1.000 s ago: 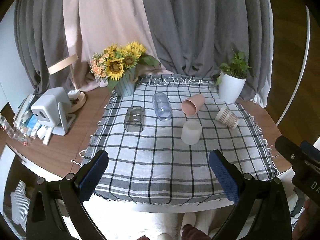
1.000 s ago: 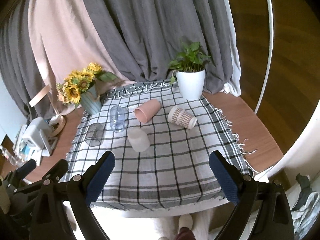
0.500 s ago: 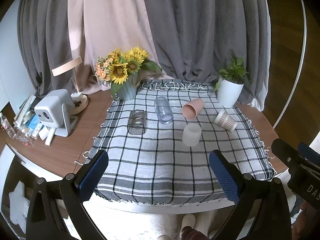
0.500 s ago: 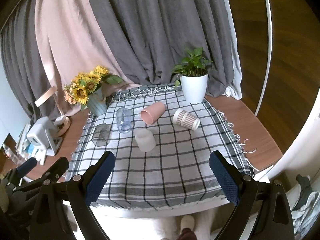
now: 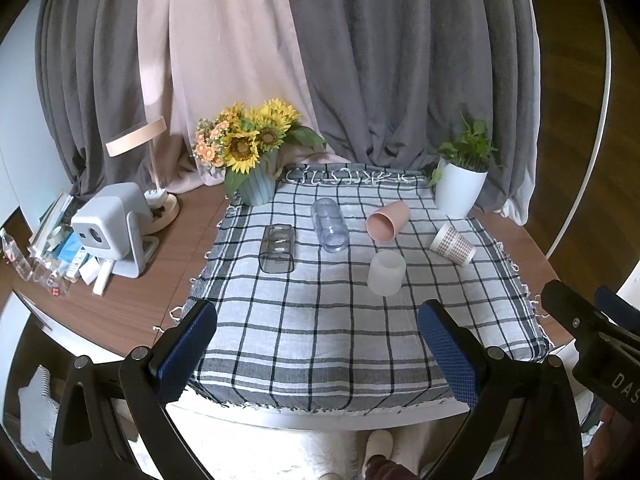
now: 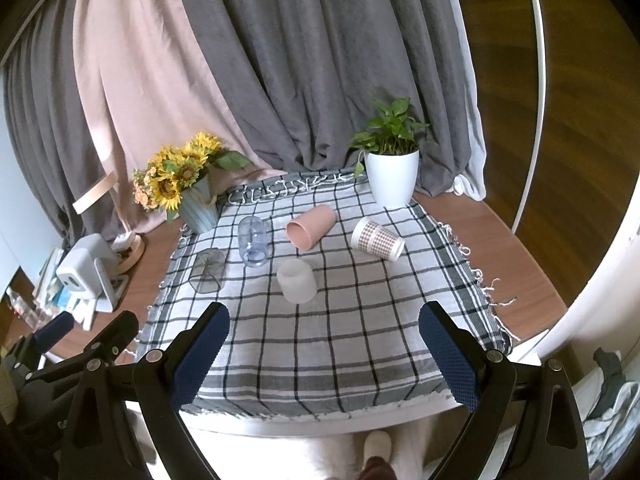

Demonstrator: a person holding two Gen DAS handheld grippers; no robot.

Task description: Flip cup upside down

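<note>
Several cups sit on a checked cloth. A frosted white cup stands upside down in the middle. A pink cup, a patterned paper cup, a clear bluish cup and a smoky square glass lie on their sides. My left gripper and my right gripper are both open and empty, held back over the cloth's near edge.
A sunflower vase stands at the back left of the cloth, a white potted plant at the back right. A small white device, a lamp and clutter sit on the wooden table at the left.
Both grippers have drawn back and up from the table, so the cups look smaller and farther. No cup has moved.
</note>
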